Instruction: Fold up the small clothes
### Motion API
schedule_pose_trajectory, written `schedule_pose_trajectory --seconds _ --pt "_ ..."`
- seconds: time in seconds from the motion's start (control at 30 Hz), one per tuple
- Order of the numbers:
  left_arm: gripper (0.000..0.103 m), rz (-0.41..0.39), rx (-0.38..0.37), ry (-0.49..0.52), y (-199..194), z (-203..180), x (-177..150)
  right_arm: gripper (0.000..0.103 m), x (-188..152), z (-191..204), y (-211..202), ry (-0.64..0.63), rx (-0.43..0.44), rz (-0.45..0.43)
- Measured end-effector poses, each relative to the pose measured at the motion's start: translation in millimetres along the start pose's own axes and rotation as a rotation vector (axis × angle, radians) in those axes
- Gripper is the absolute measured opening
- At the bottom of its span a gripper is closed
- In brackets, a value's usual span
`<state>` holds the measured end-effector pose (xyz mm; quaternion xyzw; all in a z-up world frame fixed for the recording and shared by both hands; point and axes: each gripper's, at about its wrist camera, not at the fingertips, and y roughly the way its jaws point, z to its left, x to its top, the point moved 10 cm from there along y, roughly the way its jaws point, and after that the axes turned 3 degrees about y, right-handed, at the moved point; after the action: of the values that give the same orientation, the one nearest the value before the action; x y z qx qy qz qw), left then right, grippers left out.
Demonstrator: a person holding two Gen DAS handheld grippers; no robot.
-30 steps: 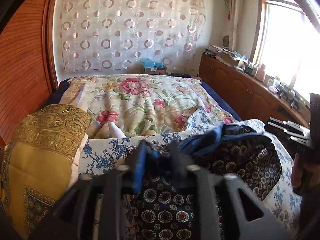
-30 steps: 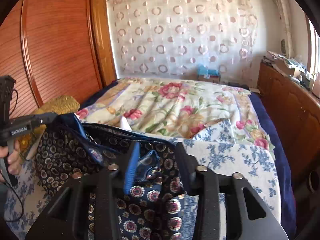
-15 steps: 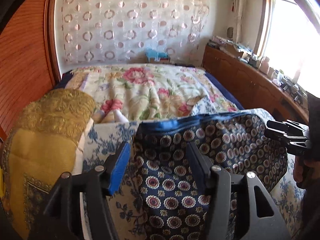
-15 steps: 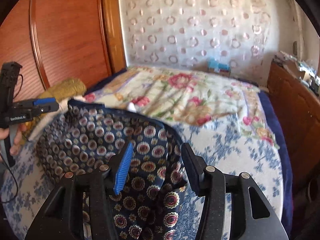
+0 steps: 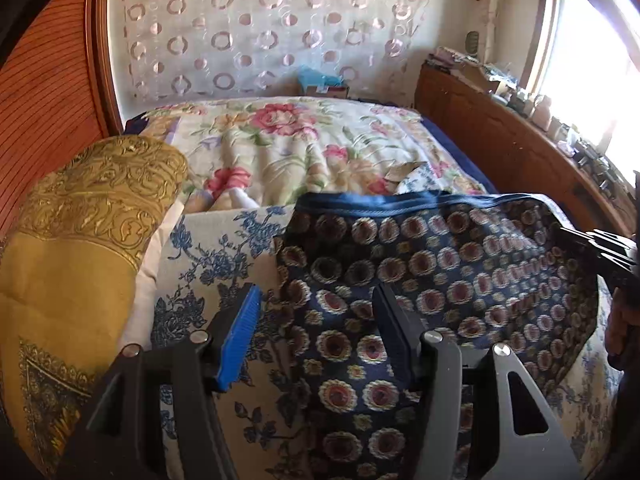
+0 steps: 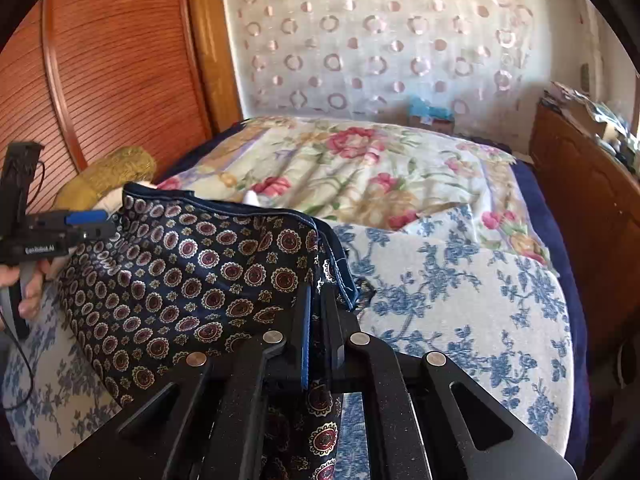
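Left wrist view: the left tongs (image 5: pixel 316 320) are spread wide, one blue-padded finger (image 5: pixel 240 336) over the blue-flowered sheet (image 5: pixel 208 256) and the other over a navy garment (image 5: pixel 440 272) printed with round medallions. The garment lies spread on the bed, its plain blue hem (image 5: pixel 400 200) running along the far edge. A gold pillow (image 5: pixel 80 240) sits to the left, a rose-patterned quilt (image 5: pixel 300 140) lies beyond, and the right tongs (image 5: pixel 592 244) show at the garment's right edge. Right wrist view: the right tongs (image 6: pixel 316 316) are pressed together, pinching the garment (image 6: pixel 192 280) at its right edge, where the cloth bunches up between the fingers. The garment stretches leftward across the sheet (image 6: pixel 460 300) toward the left tongs (image 6: pixel 96 224), which sit at its far left edge, gripped by a hand (image 6: pixel 28 284). A wooden wardrobe (image 6: pixel 120 72) stands on the left, and a curtain (image 6: pixel 380 40) with circle patterns hangs behind the bed.
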<state>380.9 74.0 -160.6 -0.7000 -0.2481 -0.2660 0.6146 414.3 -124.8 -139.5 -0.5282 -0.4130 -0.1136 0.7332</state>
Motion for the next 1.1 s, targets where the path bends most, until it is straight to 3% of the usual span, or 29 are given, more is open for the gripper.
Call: schedule_pose_trajectory --seconds 0.23,0.47,0.53,0.77,0.8,0.93,1.0,1.07,1.1 --pt "0.057 0.044 -0.025 -0.037 15 5 -6 0.003 -7 -1 9 -0.005 -0.017 0.028" --pt "0.057 0.026 -0.019 -0.038 13 2 -6 0.06 -15 -5 18 -0.002 -0.076 0.073" --pt "0.057 0.026 -0.019 -0.04 14 3 -6 0.063 -17 -11 21 0.022 -0.076 0.085" --pt "0.056 0.025 -0.009 -0.027 13 3 -6 0.064 -22 -10 25 0.052 -0.025 0.115" --pt "0.043 0.025 -0.015 -0.021 14 2 -5 0.065 -23 -8 26 0.048 -0.02 0.124" --pt "0.016 0.041 -0.06 0.015 14 -9 -3 0.064 -26 0 30 0.015 -0.011 0.141" --pt "0.004 0.046 -0.086 0.008 12 -12 -2 0.04 -28 8 28 -0.01 0.016 0.138" --pt "0.002 0.027 -0.116 0.015 5 -16 2 0.02 -29 18 26 -0.026 0.055 0.142" --pt "0.002 0.014 -0.125 0.017 -1 -19 3 0.015 -29 22 26 -0.029 0.071 0.147"
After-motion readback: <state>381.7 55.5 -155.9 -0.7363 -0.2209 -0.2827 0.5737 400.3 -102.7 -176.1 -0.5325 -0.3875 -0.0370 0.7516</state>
